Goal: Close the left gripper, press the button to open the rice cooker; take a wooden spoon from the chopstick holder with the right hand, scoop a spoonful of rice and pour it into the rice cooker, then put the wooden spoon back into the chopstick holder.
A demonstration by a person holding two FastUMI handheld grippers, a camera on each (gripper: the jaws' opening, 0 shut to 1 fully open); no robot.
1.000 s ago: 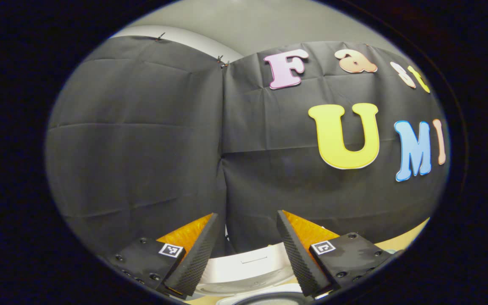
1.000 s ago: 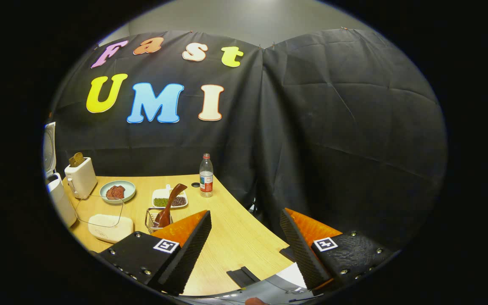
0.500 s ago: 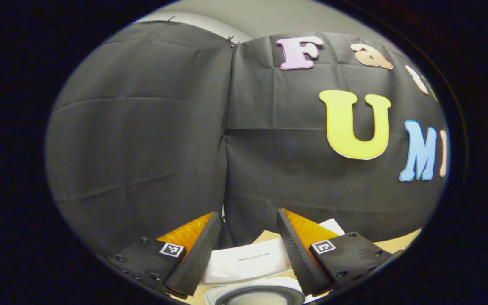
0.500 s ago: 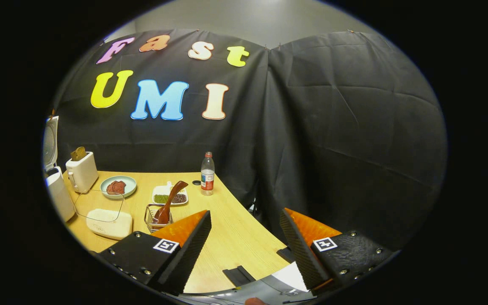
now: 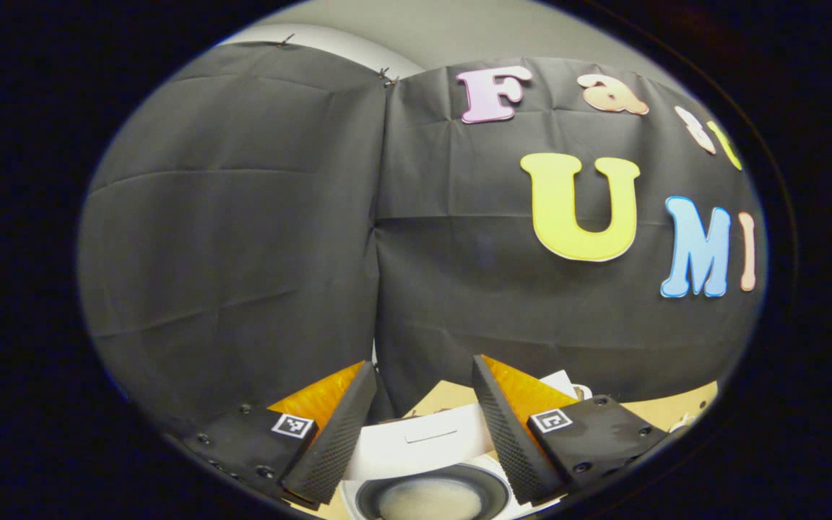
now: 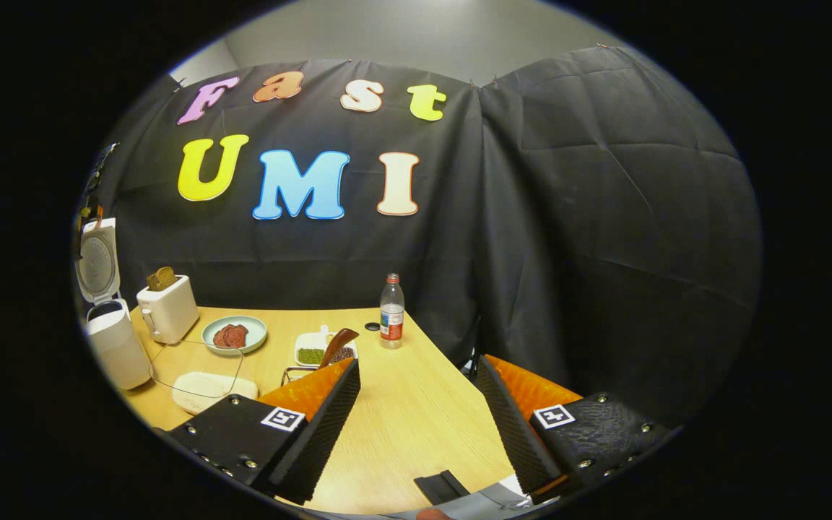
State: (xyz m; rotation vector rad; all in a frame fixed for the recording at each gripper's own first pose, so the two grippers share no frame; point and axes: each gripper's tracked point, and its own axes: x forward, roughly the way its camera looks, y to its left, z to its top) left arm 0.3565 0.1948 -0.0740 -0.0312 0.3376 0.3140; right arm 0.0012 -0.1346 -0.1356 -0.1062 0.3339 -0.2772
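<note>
In the left gripper view, the left claw [image 5: 423,426] is spread with nothing between its fingers, and the rice cooker [image 5: 427,477] sits directly below and just ahead of it, lid raised and the dark inner pot showing pale contents. In the right gripper view, the right claw [image 6: 419,426] is likewise spread and empty above the wooden bench [image 6: 401,426]. The rice cooker [image 6: 109,332] stands well apart at the far left, lid upright. The wooden spoon [image 6: 338,341] leans in the chopstick holder [image 6: 293,374], just past the left fingertip. A toaster [image 6: 167,307], plate [image 6: 234,335], bottle [image 6: 391,310] and white rice dish [image 6: 206,386] stand farther off.
</note>
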